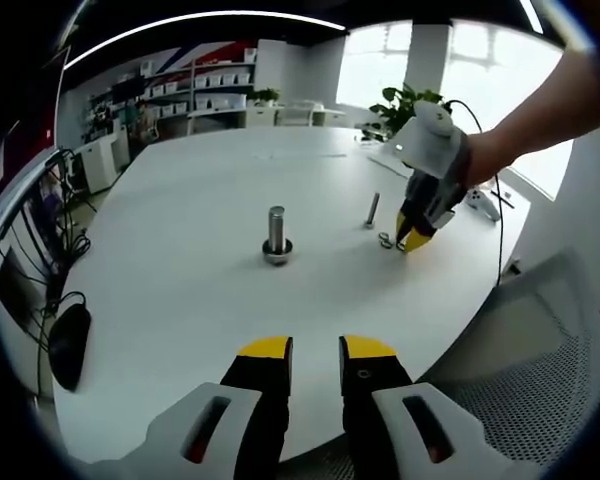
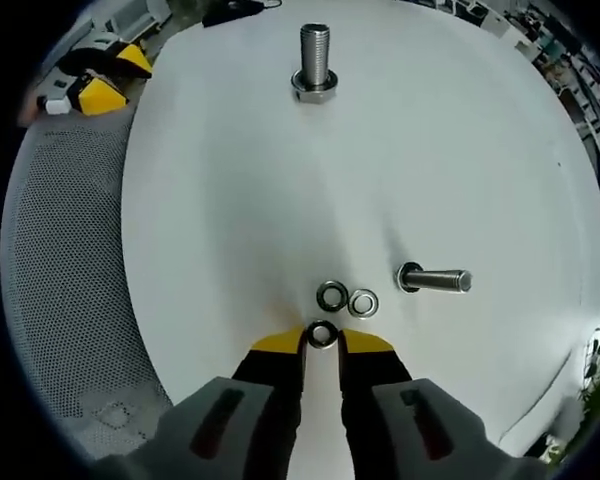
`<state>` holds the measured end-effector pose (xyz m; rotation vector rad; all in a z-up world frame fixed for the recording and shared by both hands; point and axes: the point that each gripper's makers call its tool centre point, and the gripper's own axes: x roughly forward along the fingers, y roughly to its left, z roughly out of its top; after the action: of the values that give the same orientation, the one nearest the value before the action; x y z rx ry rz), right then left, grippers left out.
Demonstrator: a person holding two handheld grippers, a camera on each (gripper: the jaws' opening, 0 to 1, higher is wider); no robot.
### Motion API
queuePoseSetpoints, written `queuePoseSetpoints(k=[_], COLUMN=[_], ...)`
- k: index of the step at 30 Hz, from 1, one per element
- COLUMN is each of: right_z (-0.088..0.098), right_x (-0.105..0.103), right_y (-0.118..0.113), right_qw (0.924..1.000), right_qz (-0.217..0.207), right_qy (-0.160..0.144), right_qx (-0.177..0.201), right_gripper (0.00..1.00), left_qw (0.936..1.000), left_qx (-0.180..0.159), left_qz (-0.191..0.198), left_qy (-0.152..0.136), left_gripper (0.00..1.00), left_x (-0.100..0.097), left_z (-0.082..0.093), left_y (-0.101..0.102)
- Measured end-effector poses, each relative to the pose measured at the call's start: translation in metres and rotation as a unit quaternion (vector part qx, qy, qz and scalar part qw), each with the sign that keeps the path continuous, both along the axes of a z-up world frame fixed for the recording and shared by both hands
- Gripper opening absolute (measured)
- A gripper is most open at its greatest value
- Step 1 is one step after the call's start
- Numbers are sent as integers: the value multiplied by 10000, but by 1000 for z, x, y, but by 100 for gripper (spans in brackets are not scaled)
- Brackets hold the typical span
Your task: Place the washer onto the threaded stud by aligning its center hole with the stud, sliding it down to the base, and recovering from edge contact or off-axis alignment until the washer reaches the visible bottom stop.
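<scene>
The right tool (image 2: 321,342) is low over the white bench (image 2: 230,200), and between its two yellow tips sits a small metal washer (image 2: 322,334). The jaws stand close on both sides of the ring, but I cannot tell if they already pinch it or only frame it, because the washer seems to lie flat on the bench. Just beyond it lie two more washers (image 2: 346,299), side by side and almost touching each other. A little further, toward the bench edge, a loose bolt (image 2: 435,280) lies on its side.

The threaded stud (image 2: 315,62) stands upright on its hexagonal base in the middle part of the bench, well apart from the washers. In the left gripper view the same stud (image 1: 276,236) is in front of the left tool (image 1: 315,350), which hovers near the bench edge with its jaws a little apart and nothing between them. The right tool (image 1: 412,238) shows there too, tip down, held by a person's hand (image 1: 485,155).

I think the washer is light, stiff and smooth, so it can slip or flip easily. It lies thin against the bench, so the best hold is probably on the outer rim, from two opposite sides, leaving the center hole free for the stud.
</scene>
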<state>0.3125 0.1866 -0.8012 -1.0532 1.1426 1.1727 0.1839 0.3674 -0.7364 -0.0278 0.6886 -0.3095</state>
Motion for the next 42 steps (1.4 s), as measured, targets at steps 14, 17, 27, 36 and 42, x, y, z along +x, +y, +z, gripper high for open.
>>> queuePoseSetpoints(k=[14,17,27,36,42], right_z=[0,1,10,37,54], right_x=[1,1,4,24,35], right_y=[-3,-3,-7,-2,8], right_qw=[9988,9981,9947,9917,9904], right_qz=[-372,-437,-911,-975,-898], right_qy=[-111,-120,-96,-318,-479], right_qx=[299,413,472,775,940], right_gripper=[13,13,13,13,13], left_qw=[10000,10000,10000,10000,10000], left_qx=[16,17,14,2,3], left_qz=[-23,-15,-20,-48,-45], left_qy=[16,21,31,22,38], left_gripper=[16,16,16,16,16], left_x=[-1,-1,-1,-1,-1], left_z=[0,-1,-1,0,-1], left_y=[-1,0,0,-2,-1])
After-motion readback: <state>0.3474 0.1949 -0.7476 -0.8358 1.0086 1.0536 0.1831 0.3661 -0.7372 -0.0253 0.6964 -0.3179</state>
